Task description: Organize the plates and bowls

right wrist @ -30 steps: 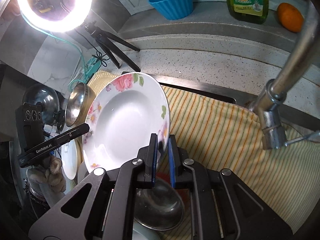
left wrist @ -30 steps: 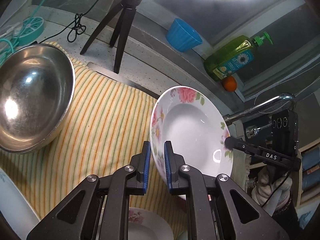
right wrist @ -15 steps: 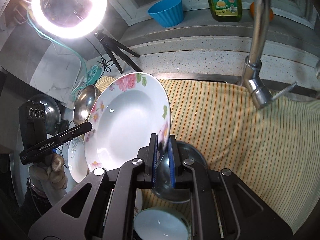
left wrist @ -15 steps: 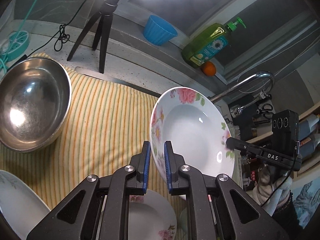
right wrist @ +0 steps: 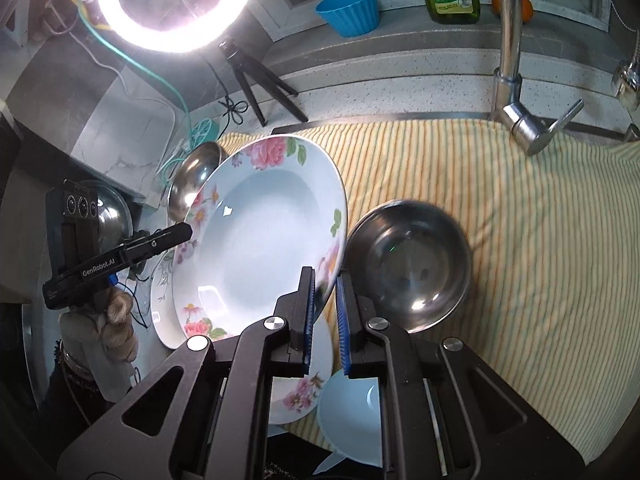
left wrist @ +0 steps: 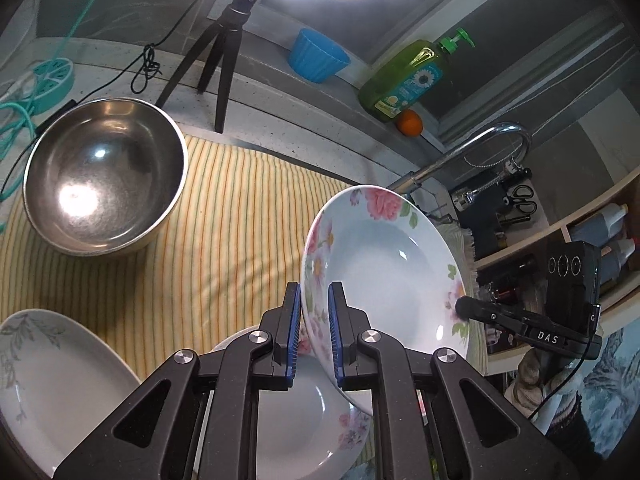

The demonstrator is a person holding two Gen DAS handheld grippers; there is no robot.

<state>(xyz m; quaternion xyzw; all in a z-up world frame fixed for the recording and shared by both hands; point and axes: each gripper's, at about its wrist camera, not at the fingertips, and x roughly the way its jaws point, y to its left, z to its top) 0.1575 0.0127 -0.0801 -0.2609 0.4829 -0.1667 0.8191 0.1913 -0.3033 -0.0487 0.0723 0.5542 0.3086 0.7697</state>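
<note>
White deep plate with pink rose rim [left wrist: 384, 276], tilted, held in air above the yellow striped cloth [left wrist: 236, 216], which serves as landmark. Left gripper [left wrist: 314, 334] pinches one rim edge, jaws narrow on it; right gripper [right wrist: 323, 314] pinches the opposite rim edge, likewise narrow on it.

Large steel bowl [left wrist: 104, 176] sits on the cloth's left part. Smaller steel bowl [right wrist: 408, 264] rests mid-cloth, just beside the held plate's rim in the right wrist view. Second floral plate [left wrist: 312, 412] lies under the held one at the cloth's near edge. Leaf-patterned white plate [left wrist: 52, 380] near-left. Bare cloth lies between the two bowls; chrome tap [right wrist: 516, 80] overhangs the cloth's far-right edge.
</note>
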